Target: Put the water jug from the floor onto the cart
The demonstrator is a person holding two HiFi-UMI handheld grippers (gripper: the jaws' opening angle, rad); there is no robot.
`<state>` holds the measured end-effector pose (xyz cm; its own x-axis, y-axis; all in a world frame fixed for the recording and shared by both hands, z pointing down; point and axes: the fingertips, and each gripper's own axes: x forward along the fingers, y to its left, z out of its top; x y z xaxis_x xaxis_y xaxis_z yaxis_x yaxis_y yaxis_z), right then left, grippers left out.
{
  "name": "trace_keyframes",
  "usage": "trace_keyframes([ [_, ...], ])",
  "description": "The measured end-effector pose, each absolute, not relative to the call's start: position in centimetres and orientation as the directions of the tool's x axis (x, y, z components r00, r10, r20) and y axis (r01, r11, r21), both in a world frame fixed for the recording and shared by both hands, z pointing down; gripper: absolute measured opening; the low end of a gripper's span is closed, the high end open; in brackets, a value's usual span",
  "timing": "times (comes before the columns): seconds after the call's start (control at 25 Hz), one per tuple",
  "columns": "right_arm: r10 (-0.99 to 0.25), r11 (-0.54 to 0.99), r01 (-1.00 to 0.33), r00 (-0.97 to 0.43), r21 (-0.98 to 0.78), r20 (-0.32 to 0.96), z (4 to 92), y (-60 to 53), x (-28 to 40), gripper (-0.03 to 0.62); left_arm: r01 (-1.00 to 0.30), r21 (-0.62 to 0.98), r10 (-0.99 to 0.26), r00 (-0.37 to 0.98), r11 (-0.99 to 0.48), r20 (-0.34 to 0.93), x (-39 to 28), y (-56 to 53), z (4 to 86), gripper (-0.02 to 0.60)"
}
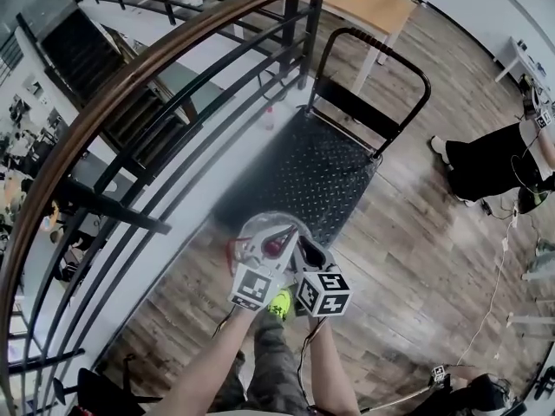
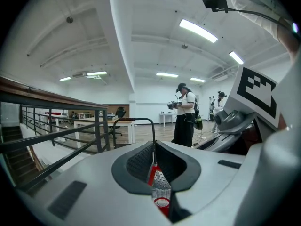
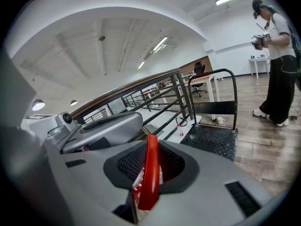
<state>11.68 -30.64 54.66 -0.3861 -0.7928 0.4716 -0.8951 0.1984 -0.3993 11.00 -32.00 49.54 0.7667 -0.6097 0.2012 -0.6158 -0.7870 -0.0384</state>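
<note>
The water jug (image 1: pixel 260 230), clear with a red cap and red carry handle, hangs between both grippers just at the near end of the black cart deck (image 1: pixel 316 167). My left gripper (image 1: pixel 267 251) is shut on the red handle (image 2: pixel 151 174), which sits pinched in the left gripper (image 2: pixel 154 166). The right gripper (image 1: pixel 299 251) holds the same handle from the other side. In the right gripper view the red handle strap (image 3: pixel 150 173) stands upright in the right gripper (image 3: pixel 149 166). The jug's body is mostly hidden under the grippers.
The cart's push handle (image 1: pixel 381 76) rises at its far end. A dark railing with a wooden rail (image 1: pixel 130 85) runs along the left. A small bottle (image 1: pixel 268 118) and a cup (image 3: pixel 219 120) are by the cart. A person (image 1: pixel 490 159) stands at the right; a table (image 1: pixel 373 3) is behind.
</note>
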Motion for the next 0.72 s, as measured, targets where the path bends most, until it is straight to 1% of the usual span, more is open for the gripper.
trace_keyframes([
  [0.36,-0.789,0.236,-0.881,-0.420,-0.410,0.449,54.7,-35.2,14.3,0.069,-0.659,-0.050,-0.652,0.727,-0.751,0.214,13.2,-36.6,50.1,0.009],
  [0.72,-0.797,0.216,-0.890,-0.399,-0.402,0.454,57.3,-38.7,16.0,0.071,-0.639,-0.049,-0.630,0.738,-0.768,0.240,14.7,-39.9,53.1,0.009],
])
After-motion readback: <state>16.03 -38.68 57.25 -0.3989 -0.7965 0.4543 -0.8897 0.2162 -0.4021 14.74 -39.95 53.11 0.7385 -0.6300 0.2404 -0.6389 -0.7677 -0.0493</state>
